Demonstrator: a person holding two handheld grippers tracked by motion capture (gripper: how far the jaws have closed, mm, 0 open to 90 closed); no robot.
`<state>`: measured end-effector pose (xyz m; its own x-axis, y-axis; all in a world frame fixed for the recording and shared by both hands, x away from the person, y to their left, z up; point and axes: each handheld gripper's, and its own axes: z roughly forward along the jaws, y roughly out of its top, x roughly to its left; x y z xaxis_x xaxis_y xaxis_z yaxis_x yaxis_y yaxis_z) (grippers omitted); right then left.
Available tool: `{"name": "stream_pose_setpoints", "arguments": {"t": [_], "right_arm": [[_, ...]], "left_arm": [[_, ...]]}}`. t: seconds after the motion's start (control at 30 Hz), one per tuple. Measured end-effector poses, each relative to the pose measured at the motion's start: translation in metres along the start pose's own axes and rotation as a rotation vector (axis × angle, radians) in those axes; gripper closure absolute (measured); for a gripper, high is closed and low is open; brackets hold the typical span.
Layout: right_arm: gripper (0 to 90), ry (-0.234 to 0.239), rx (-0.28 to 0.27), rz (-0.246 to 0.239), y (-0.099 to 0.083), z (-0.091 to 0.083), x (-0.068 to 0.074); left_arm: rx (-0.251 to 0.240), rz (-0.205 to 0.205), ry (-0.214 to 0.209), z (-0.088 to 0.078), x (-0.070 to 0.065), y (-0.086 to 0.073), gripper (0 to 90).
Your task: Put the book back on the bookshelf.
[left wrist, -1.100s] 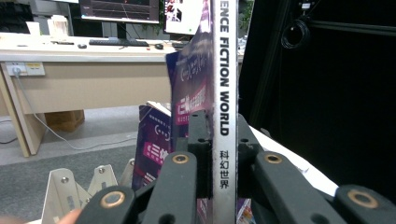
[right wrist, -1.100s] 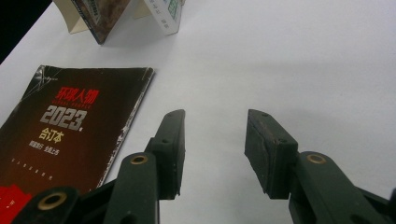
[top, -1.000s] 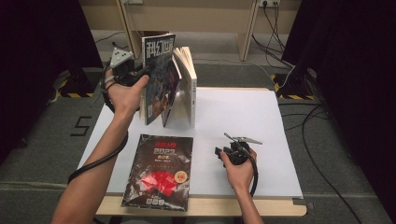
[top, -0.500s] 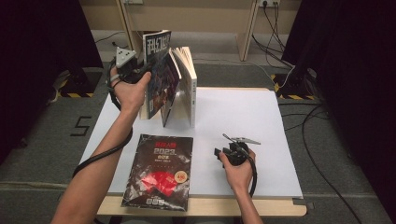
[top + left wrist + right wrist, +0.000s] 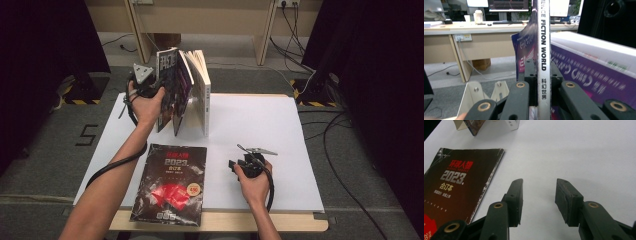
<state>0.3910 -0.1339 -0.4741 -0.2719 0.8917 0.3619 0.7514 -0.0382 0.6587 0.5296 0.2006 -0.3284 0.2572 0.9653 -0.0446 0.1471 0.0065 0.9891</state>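
Observation:
My left gripper [image 5: 156, 89] is raised at the table's back left, shut on the spine of an upright magazine [image 5: 169, 75]. In the left gripper view the jaws of this gripper [image 5: 542, 63] clamp the white spine [image 5: 543, 37], which reads "SCIENCE FICTION WORLD". A purple-covered book [image 5: 589, 75] stands right beside it. A black magazine marked 2023 [image 5: 172, 182] lies flat near the front edge. My right gripper [image 5: 241, 160] rests on the white table top [image 5: 260, 120], open. Nothing is between the fingers of that right gripper [image 5: 539, 185]; the black magazine [image 5: 456, 185] lies to their left.
Two more books [image 5: 199, 87] stand fanned open beside the held magazine; their lower edges [image 5: 474, 126] show at the top of the right gripper view. Desk legs and cables [image 5: 295, 30] lie on the floor beyond the table.
The left hand lifted the held magazine slightly, then lowered it a little toward the standing books. The right gripper has stayed put.

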Motion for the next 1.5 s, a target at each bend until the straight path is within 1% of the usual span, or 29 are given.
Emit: {"name": "stream_pose_setpoints", "arguments": {"t": [0.07,0.1,0.2,0.27,0.3,0.33,0.4,0.47,0.5,0.57,0.6,0.63,0.67,0.7,0.77,0.83,0.87,0.9,0.93,0.97,1.0,1.07,1.13,1.17,1.27,1.33,1.37,1.47,1.5], "right_arm": [[58.1,0.000,0.001,0.000,0.000,0.000,0.000],[58.2,0.000,0.001,0.000,0.000,0.000,0.000],[58.2,0.000,0.002,-0.002,0.000,0.000,0.000],[58.1,0.000,0.003,0.004,0.000,0.000,0.000],[58.2,0.001,0.002,0.000,0.000,0.000,-0.001],[58.1,0.002,-0.001,0.004,0.000,-0.001,-0.001],[58.1,-0.003,-0.004,-0.004,0.001,-0.001,-0.002],[58.0,-0.002,-0.002,0.000,0.001,-0.001,-0.002],[58.0,-0.002,-0.004,0.002,0.000,-0.001,-0.002],[57.8,0.002,-0.001,0.005,0.000,-0.001,-0.002],[57.8,-0.001,-0.001,0.000,0.000,-0.001,-0.003],[57.7,-0.002,-0.001,0.000,0.000,0.000,-0.003],[57.6,-0.001,-0.001,0.000,0.000,0.000,-0.003],[57.5,0.000,0.001,0.002,0.000,0.000,-0.003],[57.4,0.003,0.004,0.010,0.000,0.000,-0.003],[57.3,0.001,0.003,0.006,0.000,0.001,-0.004],[57.3,0.001,0.006,0.011,0.000,0.001,-0.003],[57.3,0.000,0.004,0.003,0.000,0.001,-0.004],[57.2,0.002,0.003,0.000,0.000,0.001,-0.004],[57.1,0.003,0.005,0.006,0.000,0.001,-0.004],[56.9,0.001,0.006,0.009,0.000,0.000,-0.004],[56.7,0.001,0.004,0.004,0.000,0.000,-0.005],[56.5,0.002,0.005,0.007,0.000,-0.001,-0.006],[56.5,0.001,0.005,0.005,0.000,0.000,-0.007],[56.4,-0.002,0.014,0.021,-0.001,0.000,-0.006],[56.4,0.000,0.017,0.023,-0.001,0.000,-0.006],[56.4,0.000,0.015,0.017,-0.001,0.001,-0.006],[56.4,0.001,0.016,0.019,-0.001,0.000,-0.005],[56.4,-0.001,0.017,0.019,-0.001,0.000,-0.005]], "left_arm": [[0.011,-0.003,0.003,0.003,0.001,-0.009,81.7],[0.006,-0.005,-0.003,0.003,0.002,-0.012,81.6],[0.009,0.005,-0.013,0.001,0.000,-0.012,81.5],[0.031,0.023,-0.012,-0.001,0.000,-0.012,81.3],[0.043,0.023,-0.009,-0.003,0.000,-0.012,81.2],[0.056,0.013,-0.015,-0.004,0.000,-0.012,81.1],[0.095,0.003,-0.016,-0.008,0.001,-0.010,80.7],[0.127,-0.020,-0.020,-0.012,0.003,-0.008,80.1],[0.141,-0.024,-0.017,-0.015,0.004,-0.007,79.6],[0.158,-0.045,-0.019,-0.016,0.006,-0.005,78.9],[0.161,-0.063,-0.020,-0.016,0.008,-0.004,78.5],[0.164,-0.089,-0.027,-0.016,0.010,-0.002,77.9],[0.161,-0.138,-0.047,-0.015,0.013,0.000,77.0],[0.156,-0.164,-0.051,-0.015,0.015,0.005,76.1],[0.156,-0.158,-0.055,-0.013,0.015,0.012,74.8],[0.191,-0.187,-0.080,-0.011,0.015,0.018,73.2],[0.192,-0.195,-0.093,-0.009,0.014,0.018,71.5],[0.196,-0.175,-0.083,-0.009,0.012,0.019,72.5],[0.197,-0.165,-0.081,-0.009,0.010,0.019,73.7],[0.210,-0.167,-0.083,-0.009,0.008,0.020,74.6],[0.226,-0.156,-0.085,-0.009,0.007,0.020,76.2],[0.242,-0.135,-0.093,-0.011,0.004,0.019,79.0],[0.251,-0.085,-0.086,-0.014,0.002,0.020,81.0],[0.258,-0.079,-0.091,-0.016,0.001,0.021,81.3],[0.283,-0.067,-0.098,-0.020,0.001,0.024,81.6],[0.291,-0.066,-0.099,-0.022,0.002,0.025,81.7],[0.294,-0.075,-0.101,-0.022,0.003,0.026,81.8],[0.271,-0.087,-0.108,-0.023,0.005,0.025,82.0],[0.251,-0.083,-0.105,-0.023,0.006,0.026,82.0]]}}
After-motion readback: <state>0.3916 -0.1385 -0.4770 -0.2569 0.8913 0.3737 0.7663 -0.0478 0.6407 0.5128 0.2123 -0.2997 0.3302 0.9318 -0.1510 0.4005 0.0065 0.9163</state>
